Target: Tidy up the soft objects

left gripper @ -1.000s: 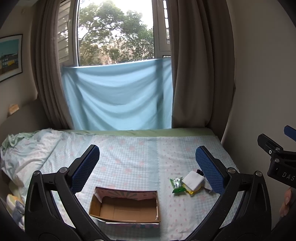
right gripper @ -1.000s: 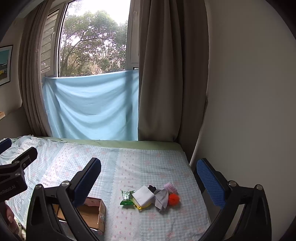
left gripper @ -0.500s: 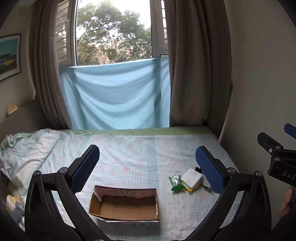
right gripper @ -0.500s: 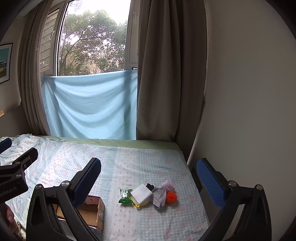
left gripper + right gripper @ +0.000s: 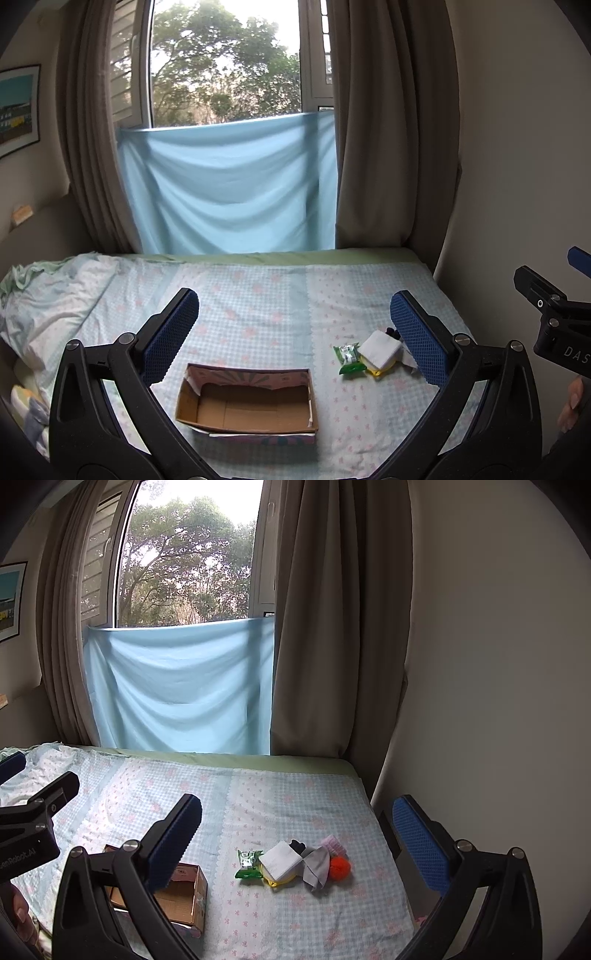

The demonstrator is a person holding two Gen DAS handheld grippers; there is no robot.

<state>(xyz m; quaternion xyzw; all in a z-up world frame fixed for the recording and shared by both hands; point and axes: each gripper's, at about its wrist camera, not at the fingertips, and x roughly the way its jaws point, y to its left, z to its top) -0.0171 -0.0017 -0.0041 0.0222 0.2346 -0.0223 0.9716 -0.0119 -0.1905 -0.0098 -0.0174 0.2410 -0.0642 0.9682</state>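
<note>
Bedroom, bed with blue-check floral sheet under a window; light blue cloth hung across lower window between brown curtains. Rumpled duvet far left. Open cardboard box near centre-left on bed, empty inside. Well right of box, small pile of soft items: green packet, white folded cloth over something yellow, grey cloth, orange pom-pom, pink piece, dark piece behind. Left gripper held above bed, jaws spread wide, nothing between. Right gripper same, wide apart, empty, pile seen between its fingers. Framed picture on left wall.
</note>
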